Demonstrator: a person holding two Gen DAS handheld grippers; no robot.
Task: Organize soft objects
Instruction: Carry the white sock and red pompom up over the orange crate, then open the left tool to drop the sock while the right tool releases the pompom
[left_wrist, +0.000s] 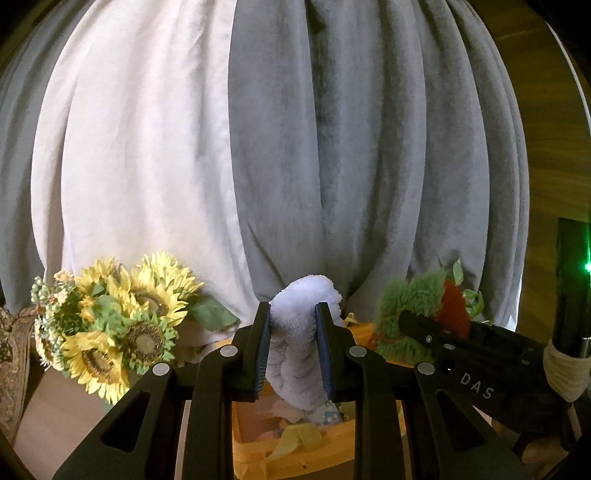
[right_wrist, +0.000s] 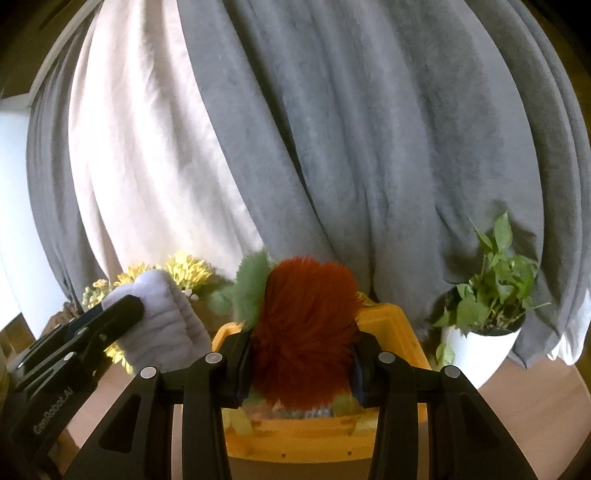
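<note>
Between the blue pads of your left tongs (left_wrist: 292, 350), at six o'clock in the left wrist view, sits a white plush towel (left_wrist: 301, 325), pinched tight and bulging above the fingertips. Your tongs are nearly closed on it. Below the towel you see a yellow bin (left_wrist: 314, 448) with scraps of soft fabric inside. At eight o'clock stands a sunflower bouquet (left_wrist: 122, 314). At four o'clock your right tongs (left_wrist: 417, 325) reach in, clamped on a green and red furry plush toy (left_wrist: 424, 306). Grey and white curtains (left_wrist: 295, 147) fill the upper part of the view.

Over in the right wrist view, your right tongs (right_wrist: 301, 369) at six o'clock are squeezed onto the same furry plush toy (right_wrist: 306, 332), its red fur swelling between the fingers and its green fur showing at eleven o'clock. It hangs above the yellow bin (right_wrist: 391, 328), which rests on the wooden counter (right_wrist: 528, 417). At eight o'clock your left tongs (right_wrist: 125, 314) grip the white plush towel (right_wrist: 162, 325), with the sunflower bouquet (right_wrist: 188, 269) behind it. At three o'clock stands a potted green plant (right_wrist: 491, 295) in a white pot.
</note>
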